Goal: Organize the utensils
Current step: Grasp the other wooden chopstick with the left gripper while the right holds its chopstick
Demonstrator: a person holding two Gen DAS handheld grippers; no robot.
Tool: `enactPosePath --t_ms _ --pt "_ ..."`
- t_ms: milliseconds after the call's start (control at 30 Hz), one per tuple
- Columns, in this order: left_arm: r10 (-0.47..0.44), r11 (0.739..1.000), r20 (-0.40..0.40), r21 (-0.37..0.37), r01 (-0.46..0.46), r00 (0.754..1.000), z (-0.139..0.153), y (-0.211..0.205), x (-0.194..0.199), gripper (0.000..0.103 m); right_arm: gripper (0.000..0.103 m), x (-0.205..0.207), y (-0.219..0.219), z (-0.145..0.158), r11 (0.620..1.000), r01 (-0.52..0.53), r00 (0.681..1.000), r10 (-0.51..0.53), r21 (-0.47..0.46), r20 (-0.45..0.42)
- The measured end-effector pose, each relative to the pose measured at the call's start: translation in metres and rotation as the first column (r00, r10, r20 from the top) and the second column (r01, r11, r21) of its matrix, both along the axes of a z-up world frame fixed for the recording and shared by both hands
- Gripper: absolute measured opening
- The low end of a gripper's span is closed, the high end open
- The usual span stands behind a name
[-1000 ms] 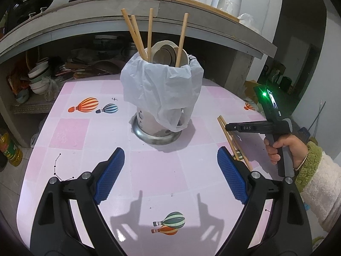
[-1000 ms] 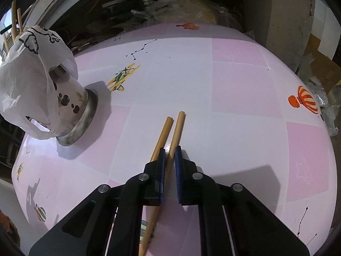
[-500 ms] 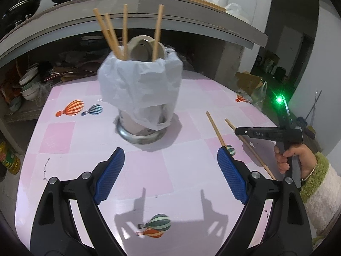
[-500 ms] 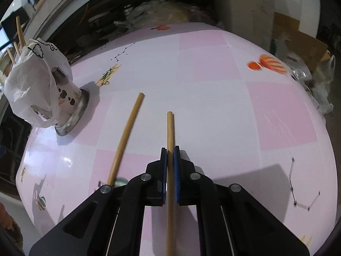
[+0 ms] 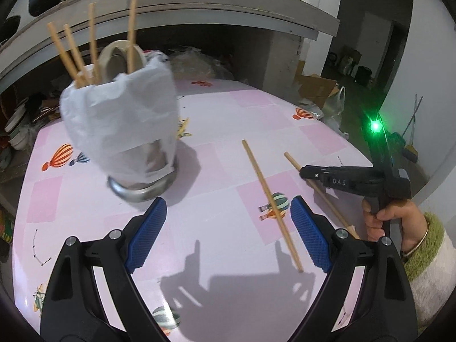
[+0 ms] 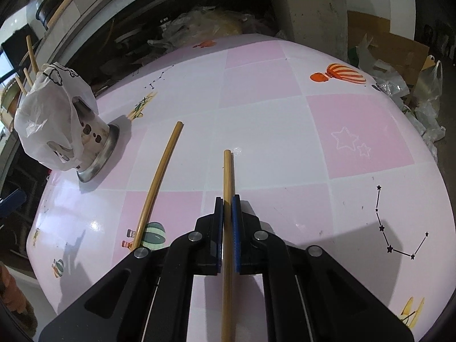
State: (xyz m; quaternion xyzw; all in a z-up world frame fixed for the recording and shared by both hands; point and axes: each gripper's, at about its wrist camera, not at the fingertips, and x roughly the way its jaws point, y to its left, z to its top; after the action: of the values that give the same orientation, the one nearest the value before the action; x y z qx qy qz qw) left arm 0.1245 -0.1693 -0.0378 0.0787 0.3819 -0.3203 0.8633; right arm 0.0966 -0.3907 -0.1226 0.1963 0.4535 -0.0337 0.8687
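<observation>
A metal utensil holder wrapped in a white plastic bag stands on the pink table, with several chopsticks and a spoon upright in it; it also shows in the right wrist view. My right gripper is shut on one wooden chopstick and holds it just above the table; it also shows in the left wrist view. A second chopstick lies loose on the table to its left, also seen in the left wrist view. My left gripper is open and empty, near the holder.
The pink checked table has balloon prints. A concrete counter with shelves of bowls and bags runs behind it. Cardboard and plastic bags lie on the floor past the table's right edge.
My right gripper closed on one chopstick of the pair and lifted it away to the right, so the two now lie apart. My left gripper swung right and closer to the holder.
</observation>
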Motion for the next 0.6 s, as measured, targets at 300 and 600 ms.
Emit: enactPosePath --t_ms 300,600 --pt "-0.032 0.999 -0.031 0.007 0.032 0.999 -0.009 -0.043 0.024 0.085 0.006 -0.002 -0.002 -0.001 0.999 -0.002 1.0 0.001 0.034 0.013" --pt "-0.06 0.998 -0.111 0.021 0.062 0.992 -0.028 -0.083 0.062 0.061 0.006 -0.002 -0.005 -0.002 0.999 -0.007 1.0 0.006 0.053 0.02"
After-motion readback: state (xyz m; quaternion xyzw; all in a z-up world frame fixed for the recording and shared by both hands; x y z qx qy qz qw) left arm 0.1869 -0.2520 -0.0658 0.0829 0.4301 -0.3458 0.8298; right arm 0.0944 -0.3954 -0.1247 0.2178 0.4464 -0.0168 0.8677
